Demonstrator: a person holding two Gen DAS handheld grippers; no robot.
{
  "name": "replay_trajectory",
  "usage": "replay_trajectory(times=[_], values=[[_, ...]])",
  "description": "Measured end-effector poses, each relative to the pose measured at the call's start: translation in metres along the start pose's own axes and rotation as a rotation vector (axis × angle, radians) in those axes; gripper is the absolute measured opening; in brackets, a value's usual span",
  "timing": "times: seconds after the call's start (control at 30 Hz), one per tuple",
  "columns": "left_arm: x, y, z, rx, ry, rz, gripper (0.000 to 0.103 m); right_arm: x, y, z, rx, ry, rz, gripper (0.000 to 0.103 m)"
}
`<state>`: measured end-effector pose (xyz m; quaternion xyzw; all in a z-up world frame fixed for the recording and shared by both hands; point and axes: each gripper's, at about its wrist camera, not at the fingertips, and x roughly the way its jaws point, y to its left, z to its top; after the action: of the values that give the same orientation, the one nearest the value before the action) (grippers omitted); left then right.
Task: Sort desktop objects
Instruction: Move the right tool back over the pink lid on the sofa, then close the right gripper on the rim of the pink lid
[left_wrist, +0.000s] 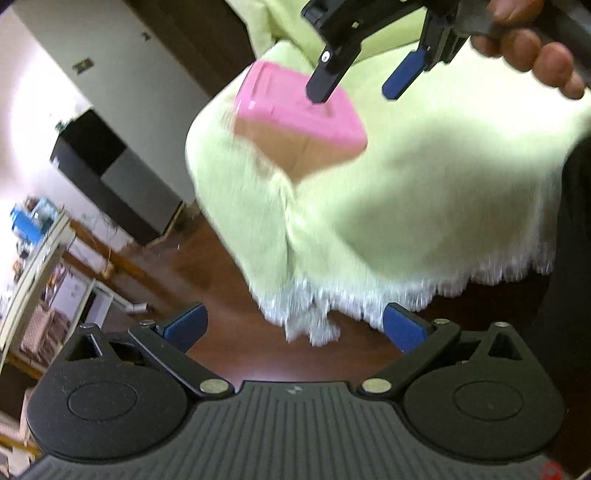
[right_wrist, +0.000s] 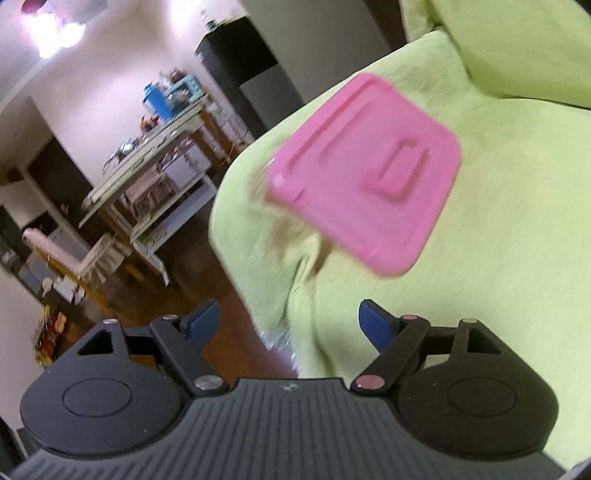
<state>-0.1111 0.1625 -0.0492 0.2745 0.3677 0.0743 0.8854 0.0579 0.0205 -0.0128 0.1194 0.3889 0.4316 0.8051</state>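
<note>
A box with a pink lid (left_wrist: 295, 103) and tan, cardboard-coloured sides sat on a surface draped in a pale green fringed cloth (left_wrist: 424, 206), close to the cloth's rounded corner where it fell toward a dark wooden floor (left_wrist: 229, 273). The lid (right_wrist: 364, 170) carried raised rectangular ridges and a small moulded tab, but no brand, label or lettering could be read on it, and motion blur softened both views. The left gripper (left_wrist: 293, 326) was spread wide, its blue-padded fingers (left_wrist: 186, 326) apart with nothing between them, held off the box and below the cloth's fringe in its own view. The right gripper (left_wrist: 354, 88), held in a person's hand (left_wrist: 532, 48), also stood open and empty; in the left wrist view one dark finger overlapped the lid's far edge, though whether it touched could not be told. In the right wrist view its blue pads (right_wrist: 376, 325) framed bare cloth below the box. A cluttered white table (right_wrist: 147, 155) stood well apart across the room.
</note>
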Motion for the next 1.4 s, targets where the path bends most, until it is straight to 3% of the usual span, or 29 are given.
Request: replay_trajectory(times=[0.27, 0.4, 0.53, 0.7, 0.73, 0.77, 0.97, 1.3, 1.4], values=[[0.032, -0.014, 0.069, 0.116, -0.077, 0.012, 0.099, 0.013, -0.046, 0.051, 0.063, -0.065, -0.010, 0.079], [0.053, -0.019, 0.098, 0.159, -0.103, 0.004, 0.097, 0.027, -0.075, 0.073, 0.151, -0.068, 0.015, 0.073], [0.078, -0.027, 0.128, 0.200, -0.118, 0.014, 0.087, 0.039, -0.093, 0.091, 0.218, -0.076, 0.044, 0.065], [0.108, -0.036, 0.159, 0.233, -0.140, 0.023, 0.084, 0.054, -0.111, 0.112, 0.265, -0.087, 0.060, 0.059], [0.115, -0.038, 0.164, 0.238, -0.141, 0.023, 0.076, 0.057, -0.115, 0.114, 0.278, -0.088, 0.060, 0.058], [0.122, -0.040, 0.169, 0.244, -0.140, 0.024, 0.068, 0.059, -0.120, 0.116, 0.292, -0.087, 0.063, 0.057], [0.166, -0.052, 0.190, 0.288, -0.126, 0.035, 0.055, 0.083, -0.137, 0.122, 0.341, -0.059, 0.075, 0.047], [0.221, -0.073, 0.201, 0.385, -0.097, 0.073, 0.047, 0.117, -0.165, 0.122, 0.430, 0.014, 0.123, 0.046], [0.229, -0.076, 0.202, 0.399, -0.095, 0.094, 0.040, 0.126, -0.169, 0.120, 0.449, 0.031, 0.143, 0.044]])
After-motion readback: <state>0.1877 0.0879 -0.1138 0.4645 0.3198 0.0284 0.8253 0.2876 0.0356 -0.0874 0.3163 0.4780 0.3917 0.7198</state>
